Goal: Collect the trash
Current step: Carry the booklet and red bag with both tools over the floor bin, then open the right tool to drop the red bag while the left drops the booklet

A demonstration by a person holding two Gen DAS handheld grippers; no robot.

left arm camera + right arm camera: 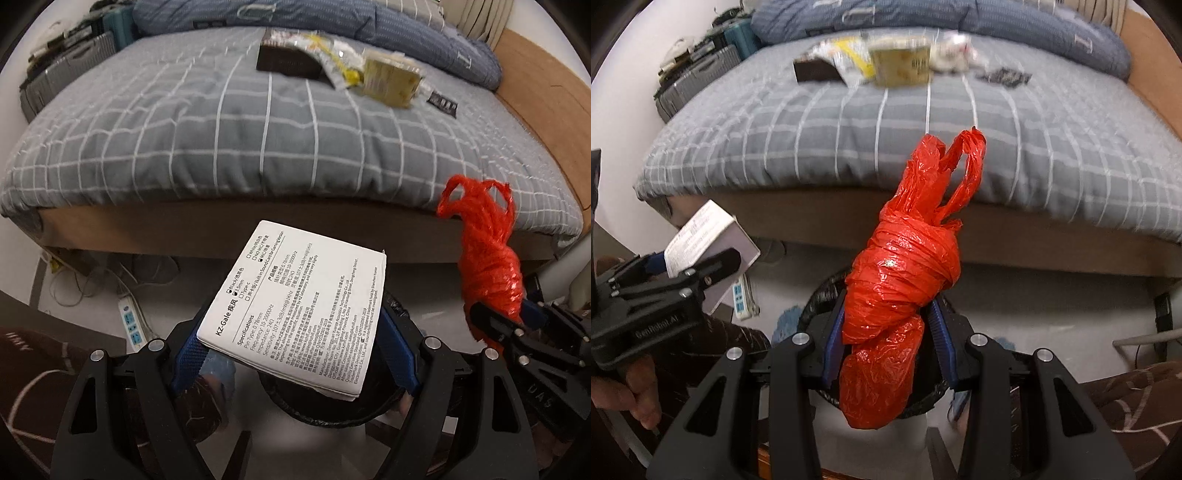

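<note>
My left gripper [295, 354] is shut on a flat white printed box [299, 306], gripped by its two side edges. The same box [705, 240] shows at the left of the right wrist view in the left gripper [687, 273]. My right gripper [886, 332] is shut on a knotted red plastic bag [901, 288], whose handles stick up. That bag [487, 254] appears at the right of the left wrist view. Under both grippers is a round black-rimmed bin [332, 417], mostly hidden by the box and bag. More trash lies on the bed: a dark box [288, 62], wrappers [332, 55] and a yellow packet [391, 81].
The bed with its grey checked sheet [221, 122] fills the upper half, a blue duvet [295, 14] at its head. A power strip [131, 325] and cables lie on the floor at left. A suitcase [66, 77] stands beside the bed. A hand [639, 398] holds the left gripper.
</note>
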